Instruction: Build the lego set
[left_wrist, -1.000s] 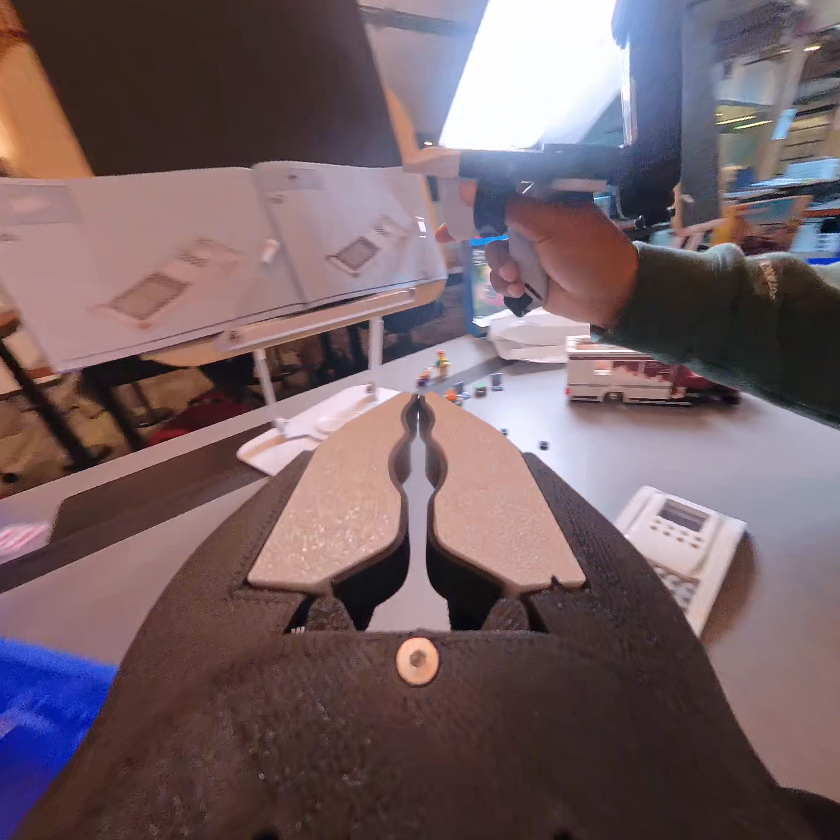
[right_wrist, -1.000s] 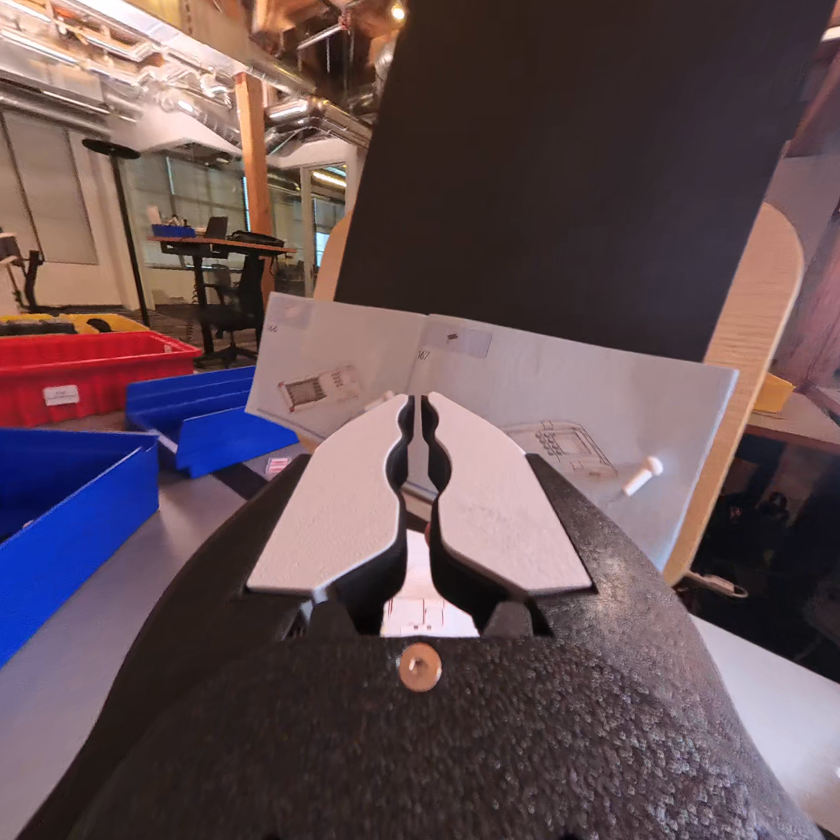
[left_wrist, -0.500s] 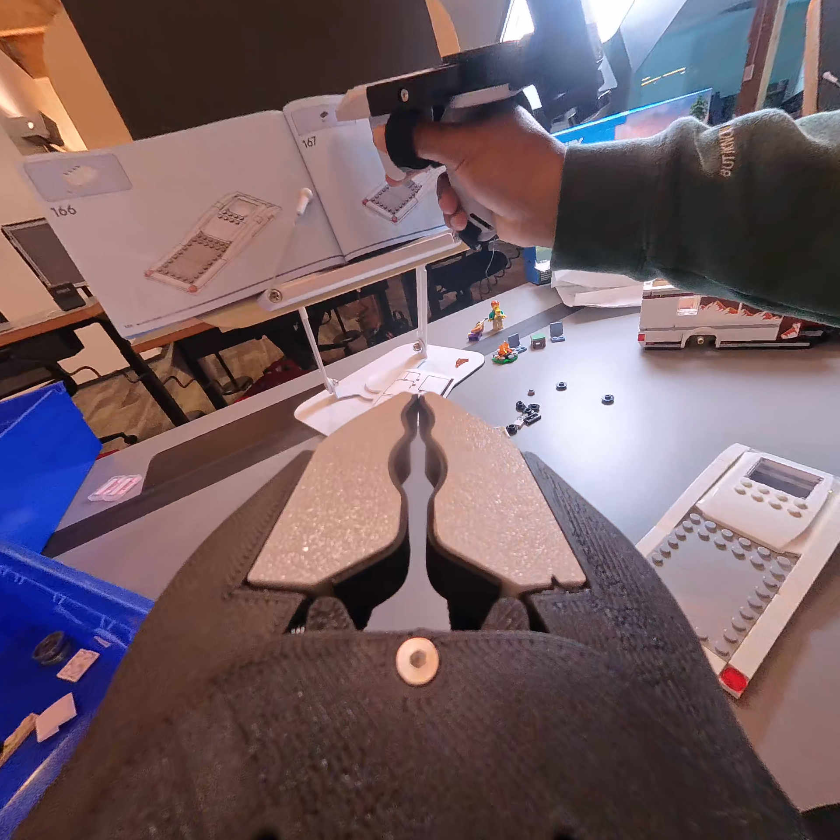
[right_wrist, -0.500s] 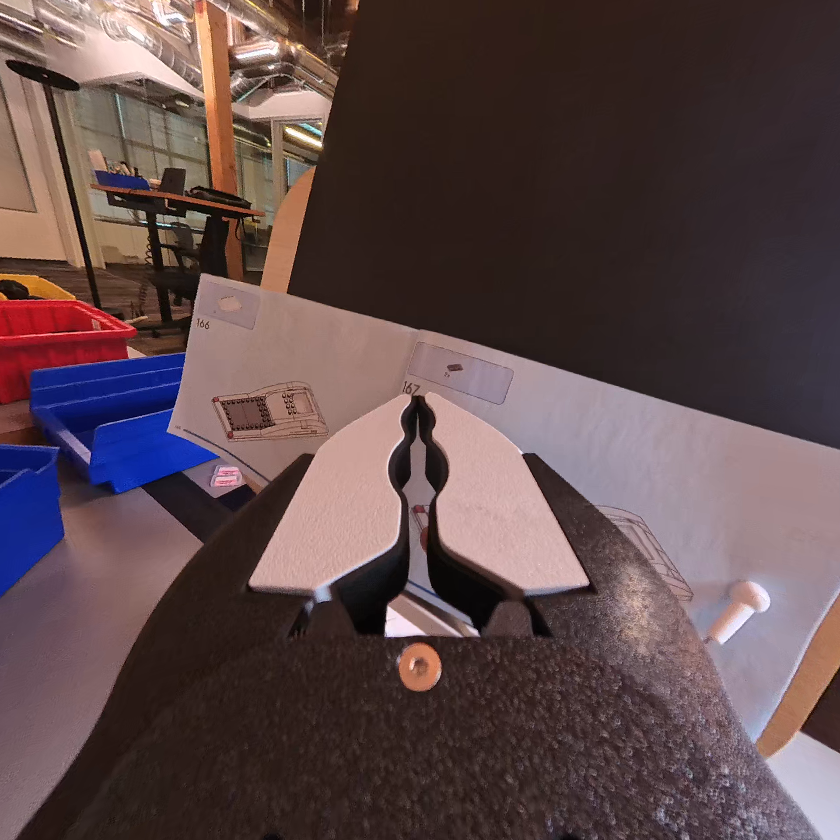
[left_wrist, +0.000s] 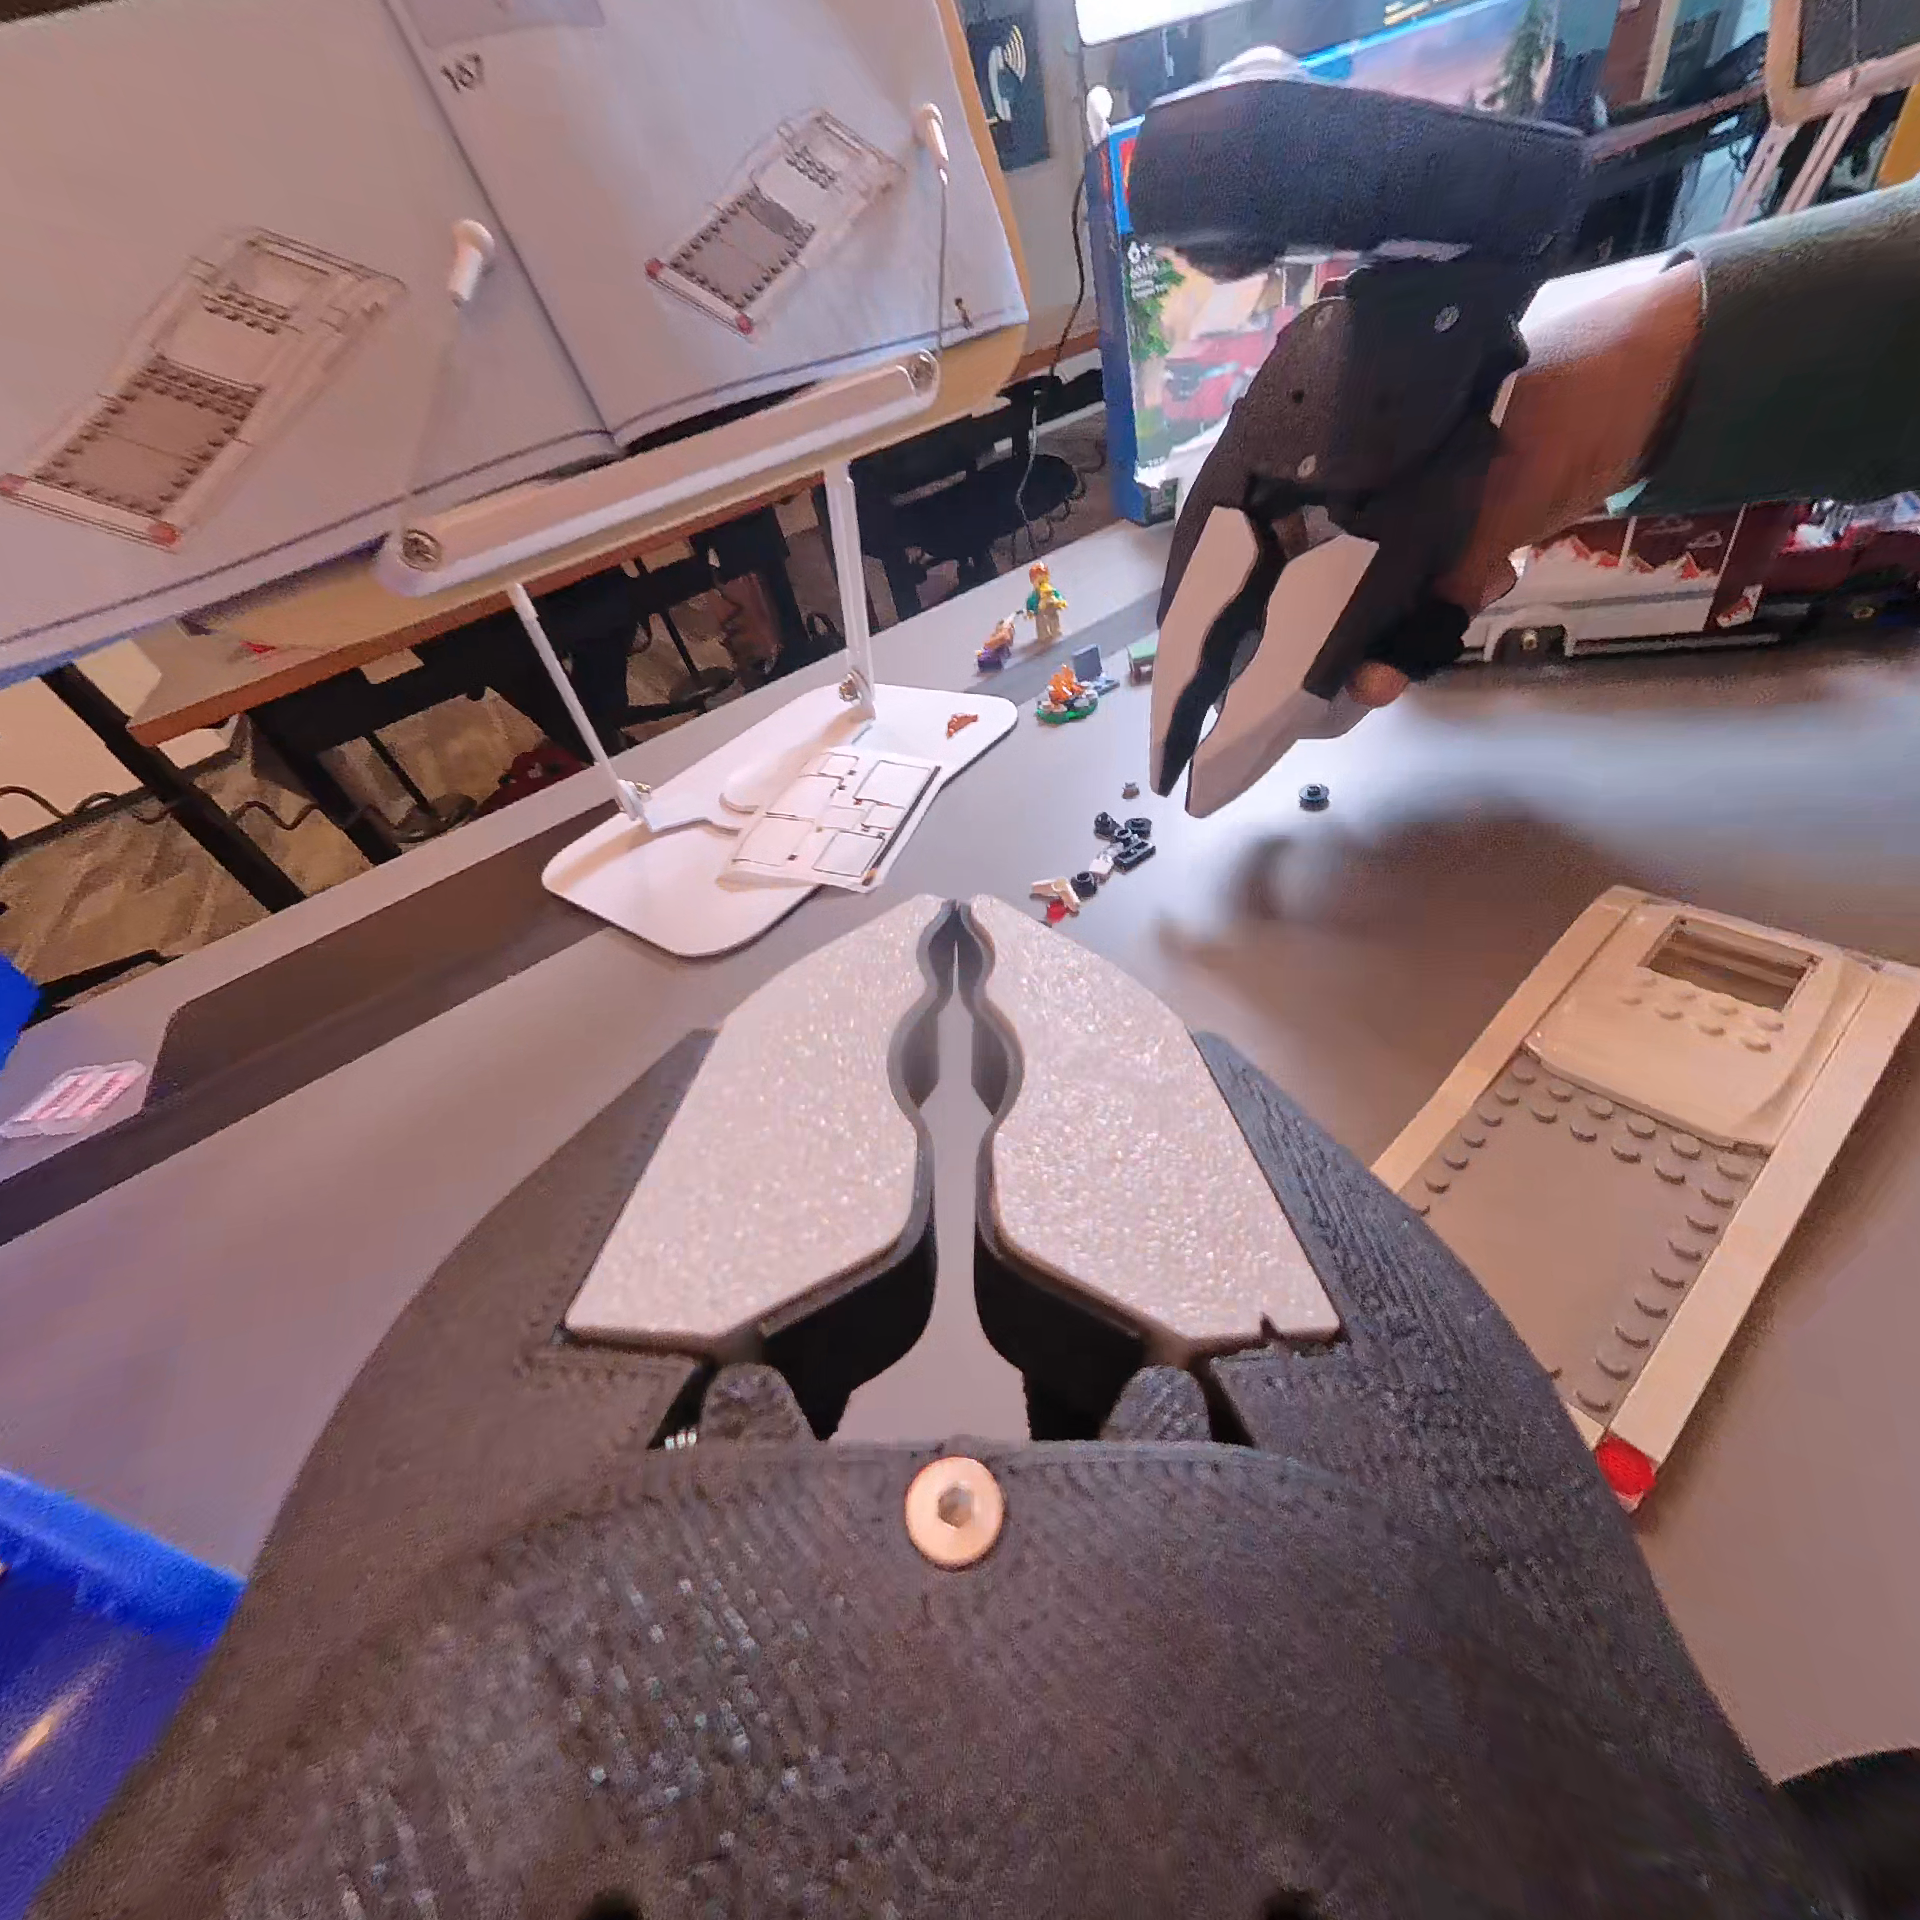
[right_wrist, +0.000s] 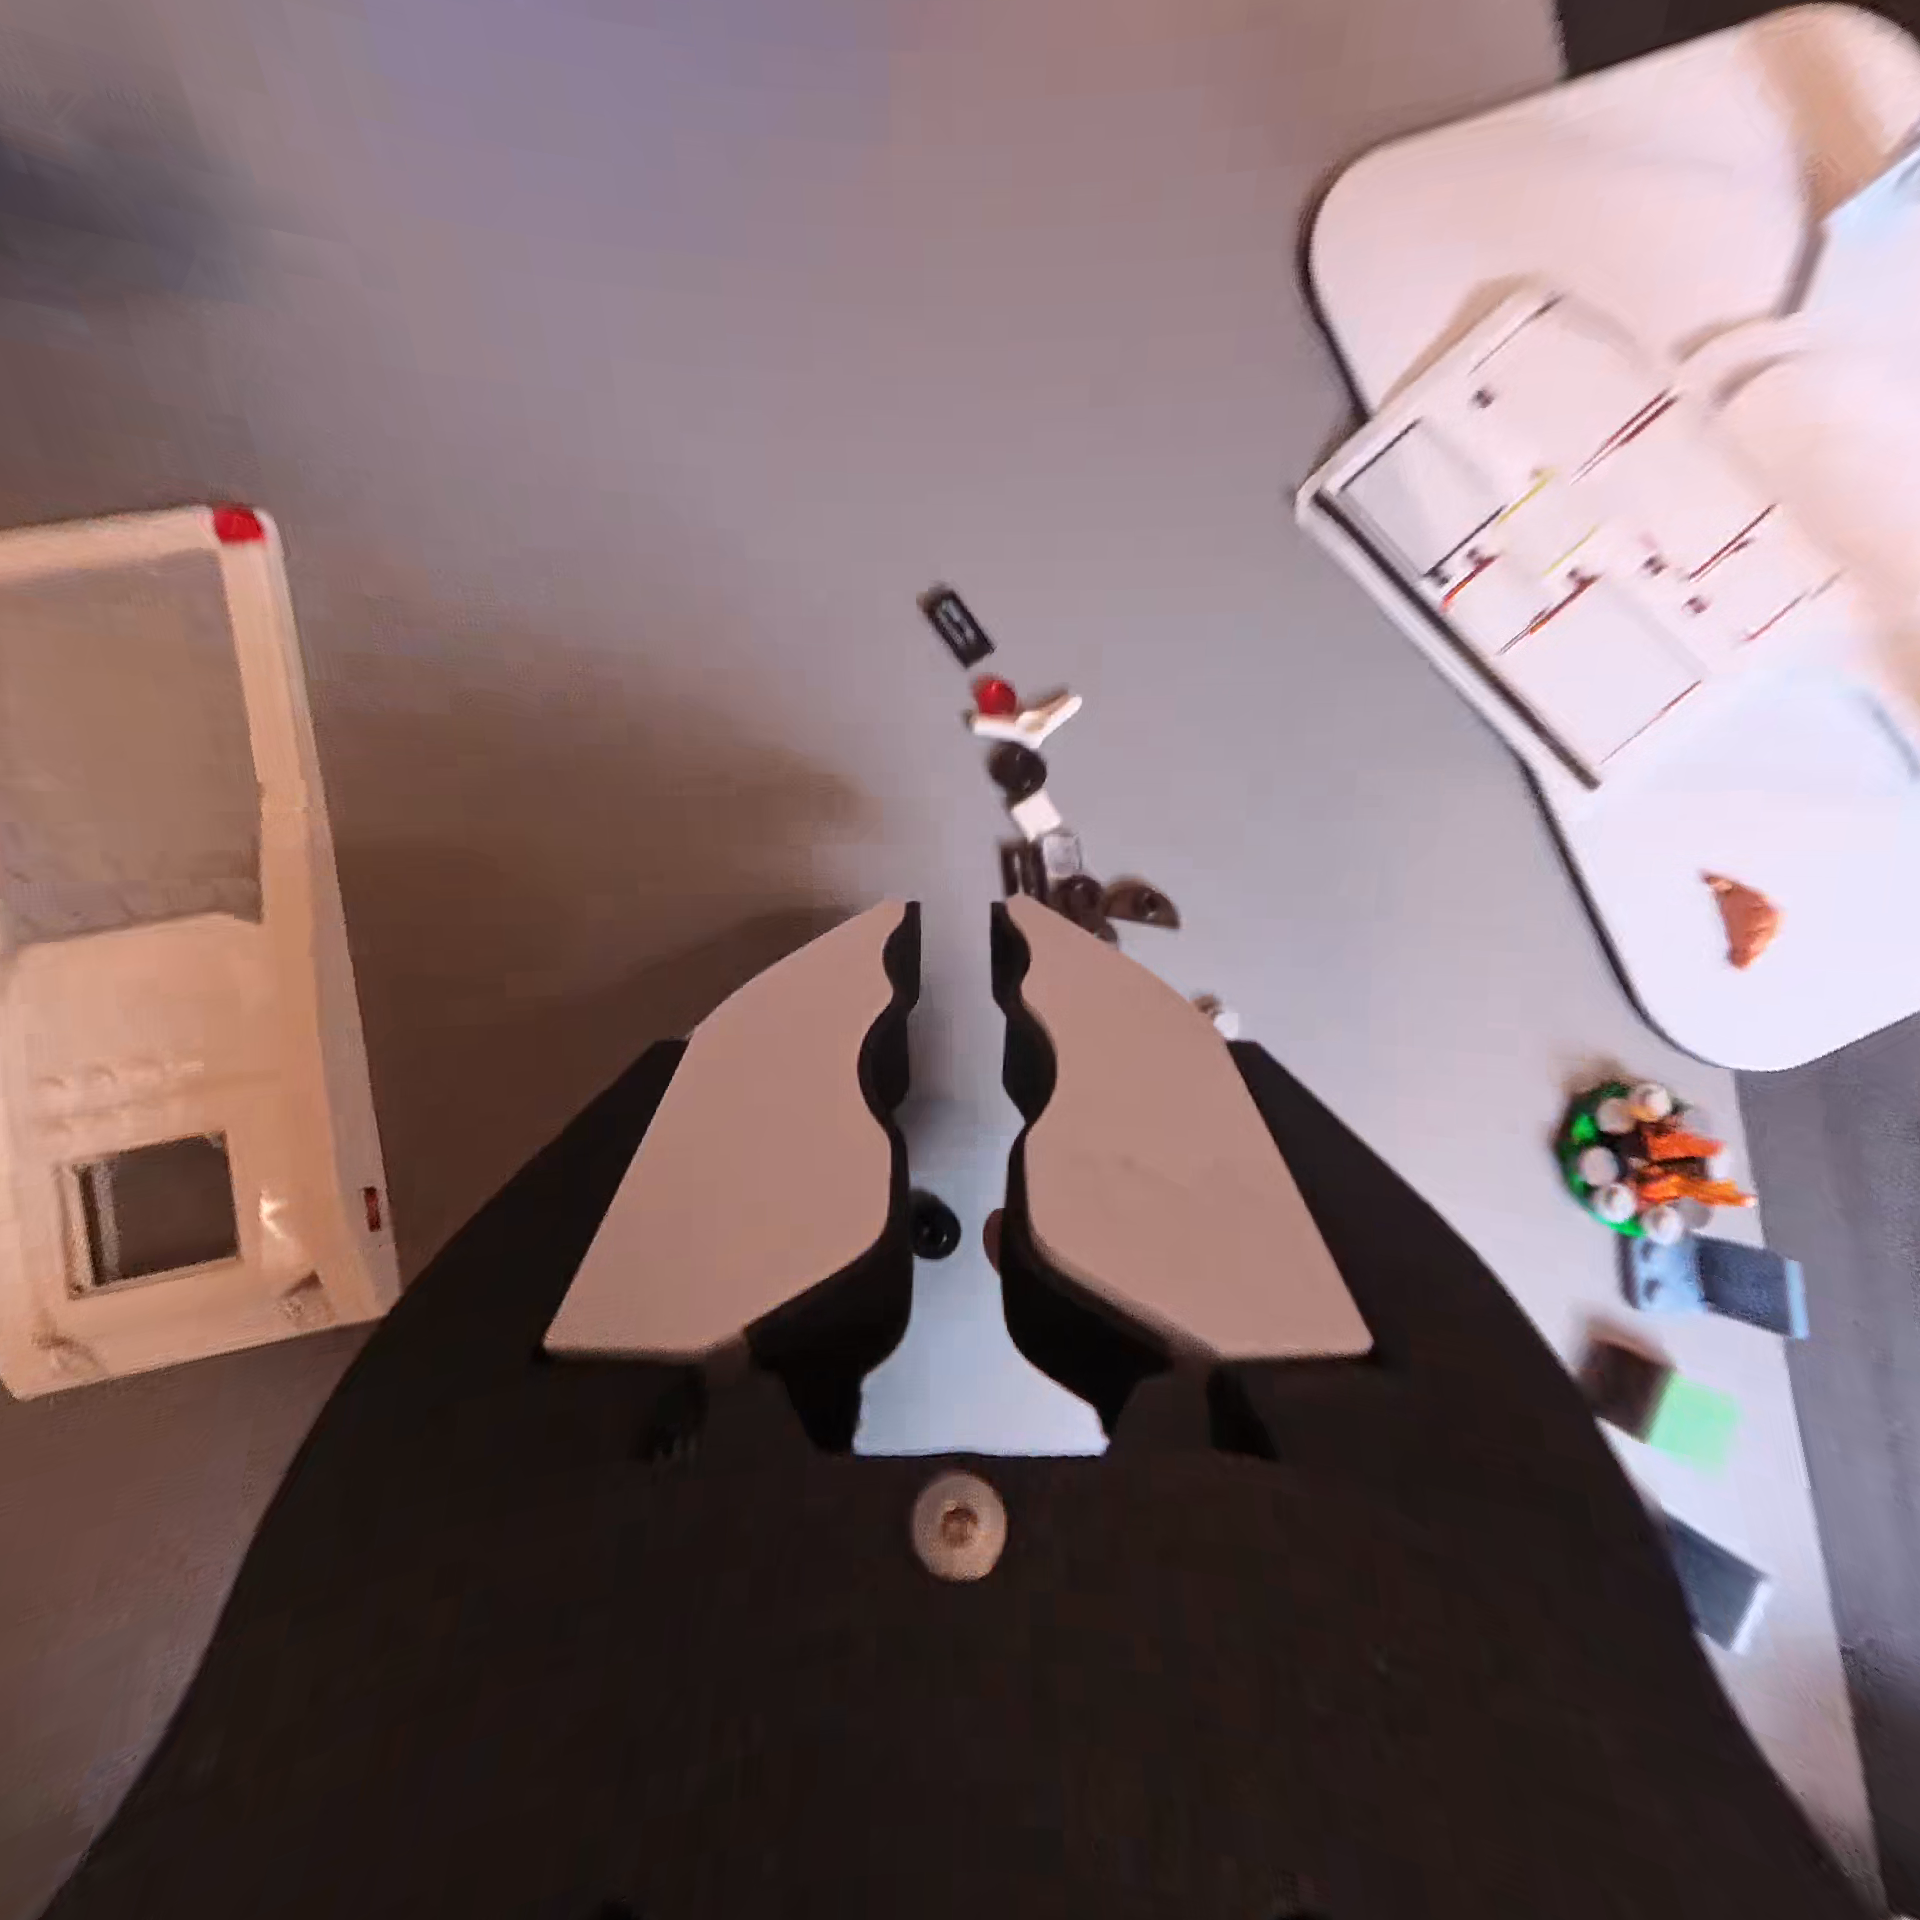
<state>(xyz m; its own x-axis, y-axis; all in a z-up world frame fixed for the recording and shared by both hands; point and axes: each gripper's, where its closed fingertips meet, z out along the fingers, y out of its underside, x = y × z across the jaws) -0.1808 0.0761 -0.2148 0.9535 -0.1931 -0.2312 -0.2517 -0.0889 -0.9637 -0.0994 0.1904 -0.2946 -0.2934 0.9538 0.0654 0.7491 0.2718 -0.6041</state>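
Right fingers: parted, a narrow strip of grey table showing between the tips; nothing between the pads. A second ago and half a second ago they were pressed together. right gripper (right_wrist: 955, 906).
Right aim: a second ago it faced the instruction booklet on its stand; now it points straight down at the table.
Just ahead of right tips: loose small bricks (right_wrist: 1023, 790), a scattered row of black, white and red pieces; the nearest black ones lie just beyond and beside the right-hand fingertip. No contact visible.
Behind right tips: one small black round piece (right_wrist: 932, 1224) on the table, seen through the gap near the finger roots.
Left of right fingers: white and grey brick-built roof panel (right_wrist: 156, 935), well apart.
Right of right fingers: white stand base (right_wrist: 1766, 935) with a sheet on it; green campfire build (right_wrist: 1631, 1153) nearer.
Left fingers: clenched tip to tip on nothing, unchanged across the second. left gripper (left_wrist: 958, 914).
Left surroundings: above the table, short of the same bricks; the other gripper hangs beyond them; open booklet (left_wrist: 416, 260) overhead on the left.
Reading: right side has gone from looking at the page to opening over the loose pieces.
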